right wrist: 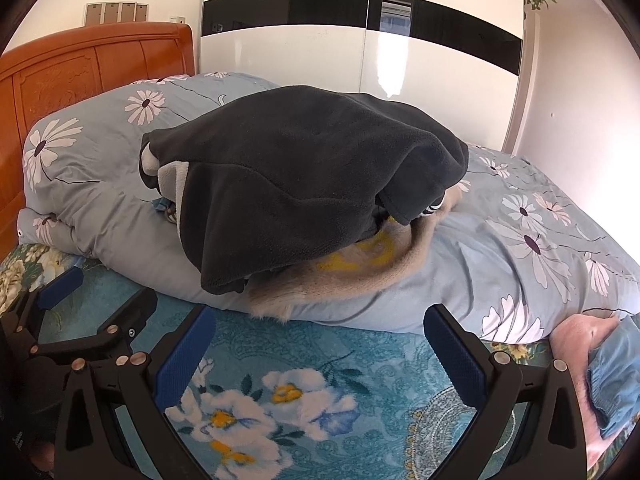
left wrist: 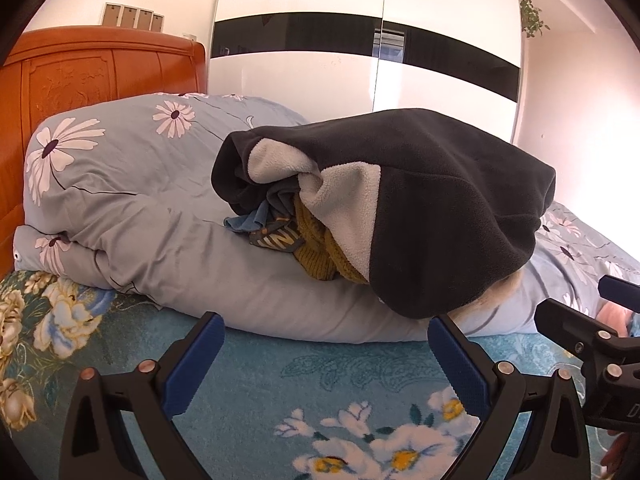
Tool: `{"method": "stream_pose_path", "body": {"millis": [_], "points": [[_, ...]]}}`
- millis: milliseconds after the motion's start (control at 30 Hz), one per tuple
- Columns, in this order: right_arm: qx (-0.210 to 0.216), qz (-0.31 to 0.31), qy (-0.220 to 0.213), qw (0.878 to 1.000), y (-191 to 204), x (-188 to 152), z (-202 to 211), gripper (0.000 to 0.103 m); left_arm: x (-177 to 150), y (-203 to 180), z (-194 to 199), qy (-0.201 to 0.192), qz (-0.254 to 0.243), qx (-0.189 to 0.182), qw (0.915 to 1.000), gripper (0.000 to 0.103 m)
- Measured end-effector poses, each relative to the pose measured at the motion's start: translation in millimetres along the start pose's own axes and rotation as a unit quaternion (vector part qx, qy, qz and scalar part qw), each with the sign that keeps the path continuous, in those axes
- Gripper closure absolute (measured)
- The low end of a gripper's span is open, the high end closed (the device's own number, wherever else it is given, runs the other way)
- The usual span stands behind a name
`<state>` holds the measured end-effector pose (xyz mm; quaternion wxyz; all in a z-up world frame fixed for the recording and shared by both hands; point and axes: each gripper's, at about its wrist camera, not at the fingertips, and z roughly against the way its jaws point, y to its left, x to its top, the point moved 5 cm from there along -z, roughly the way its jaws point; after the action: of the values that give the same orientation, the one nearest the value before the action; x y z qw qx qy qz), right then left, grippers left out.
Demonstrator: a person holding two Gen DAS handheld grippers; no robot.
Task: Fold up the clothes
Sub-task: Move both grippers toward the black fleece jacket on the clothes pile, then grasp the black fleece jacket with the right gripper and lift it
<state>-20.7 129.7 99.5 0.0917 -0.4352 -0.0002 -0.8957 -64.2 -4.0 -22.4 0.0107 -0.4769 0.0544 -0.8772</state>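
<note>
A heap of clothes lies on a rolled grey-blue flowered duvet (left wrist: 132, 200) (right wrist: 500, 248). On top is a dark grey fleece (left wrist: 448, 208) (right wrist: 304, 184) with a pale lining (left wrist: 352, 200). Under it show a mustard knit (left wrist: 316, 252), a blue garment (left wrist: 256, 220) and a beige furry piece (right wrist: 344, 284). My left gripper (left wrist: 324, 364) is open and empty over the teal flowered sheet, just short of the heap. My right gripper (right wrist: 320, 360) is open and empty, also just short of it. Each gripper shows in the other's view, the right one (left wrist: 592, 332) and the left one (right wrist: 92, 300).
The bed has a teal flowered sheet (left wrist: 304, 380) (right wrist: 320, 364) and an orange wooden headboard (left wrist: 80, 76) at the left. A white wardrobe with a black band (left wrist: 360, 60) stands behind. A person's leg and blue cuff (right wrist: 600, 364) lie at the right.
</note>
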Motion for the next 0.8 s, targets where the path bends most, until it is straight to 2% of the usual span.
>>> {"method": "stream_pose_path", "body": {"millis": [267,500,667,800], "points": [[-0.002,0.004,0.001,1.000,4.6,1.3,4.1,0.000,0.5,-2.1,4.3,-0.008,-0.017,0.010,0.9998,0.000],[-0.005,0.009,-0.001,1.000,13.5,4.0,5.8,0.000,2.9,-6.9,8.5,-0.023,-0.044,0.033,0.9982,0.000],[-0.005,0.018,0.001,1.000,18.3,7.0,6.3,0.000,2.1,-0.7,4.6,-0.001,-0.036,0.030,0.9989,0.000],[-0.014,0.029,-0.009,0.999,13.4,18.8,4.8,0.000,1.6,14.9,0.4,0.015,-0.018,0.042,0.9988,0.000]]}}
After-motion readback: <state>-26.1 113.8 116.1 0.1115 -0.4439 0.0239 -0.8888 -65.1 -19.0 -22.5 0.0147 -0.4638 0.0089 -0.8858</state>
